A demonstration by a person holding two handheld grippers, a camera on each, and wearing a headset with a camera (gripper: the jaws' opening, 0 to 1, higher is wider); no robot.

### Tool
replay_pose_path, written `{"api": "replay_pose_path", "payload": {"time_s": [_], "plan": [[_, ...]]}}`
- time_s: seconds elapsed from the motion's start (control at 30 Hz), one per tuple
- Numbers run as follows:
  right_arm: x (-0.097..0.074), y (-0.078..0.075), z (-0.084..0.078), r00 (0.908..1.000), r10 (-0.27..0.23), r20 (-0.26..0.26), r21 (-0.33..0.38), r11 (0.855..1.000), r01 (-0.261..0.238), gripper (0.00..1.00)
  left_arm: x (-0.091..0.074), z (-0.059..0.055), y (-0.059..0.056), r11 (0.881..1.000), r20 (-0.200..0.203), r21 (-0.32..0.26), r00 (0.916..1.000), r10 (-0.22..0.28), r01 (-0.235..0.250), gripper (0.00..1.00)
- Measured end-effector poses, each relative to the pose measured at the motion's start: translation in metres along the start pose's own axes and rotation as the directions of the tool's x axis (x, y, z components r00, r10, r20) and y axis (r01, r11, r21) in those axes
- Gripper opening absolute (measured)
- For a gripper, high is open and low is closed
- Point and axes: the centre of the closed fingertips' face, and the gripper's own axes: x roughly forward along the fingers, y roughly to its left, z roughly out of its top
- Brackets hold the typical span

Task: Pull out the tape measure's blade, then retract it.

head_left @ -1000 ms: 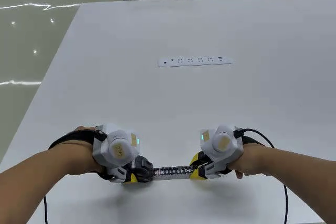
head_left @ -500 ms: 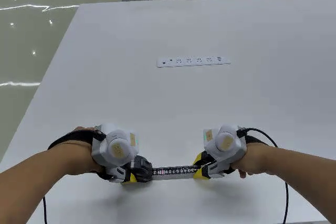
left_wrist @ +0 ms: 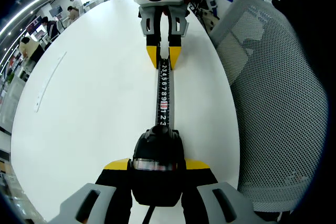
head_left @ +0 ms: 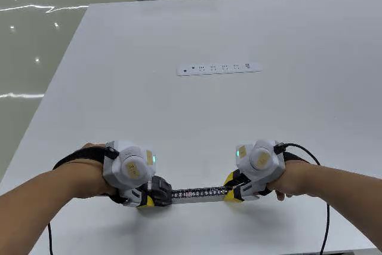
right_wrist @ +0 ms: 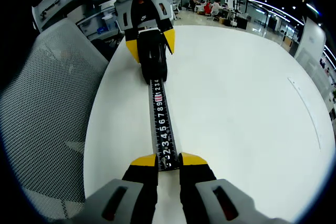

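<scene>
A black tape measure case (left_wrist: 157, 163) sits between the yellow-tipped jaws of my left gripper (left_wrist: 157, 169), which is shut on it; the case (head_left: 160, 191) lies near the table's front edge. Its blade (head_left: 198, 193) with printed numbers runs out to the right, low over the table. My right gripper (right_wrist: 168, 162) is shut on the blade's end (right_wrist: 166, 162). In the head view the left gripper (head_left: 149, 198) and the right gripper (head_left: 231, 195) face each other, a short span of blade (left_wrist: 164, 95) between them.
A white power strip (head_left: 219, 68) lies across the middle of the white table (head_left: 239, 117). A grey mesh chair (left_wrist: 273, 93) stands just behind the table's front edge. A black cable (head_left: 325, 213) trails from the right gripper. People and desks show far off.
The right gripper has moved a little to the right, drawing more blade out of the case. The left gripper has stayed almost in place with the case.
</scene>
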Motion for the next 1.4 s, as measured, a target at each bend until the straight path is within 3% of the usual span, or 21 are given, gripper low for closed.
{"api": "replay_pose_path", "payload": {"time_s": [1.4], "plan": [[-0.017, -0.004, -0.022, 0.9999, -0.006, -0.011, 0.014, 1.0, 0.006, 0.13, 0.0, 0.0, 0.0, 1.0, 0.006, -0.013, 1.0, 0.003, -0.003, 0.32]]}}
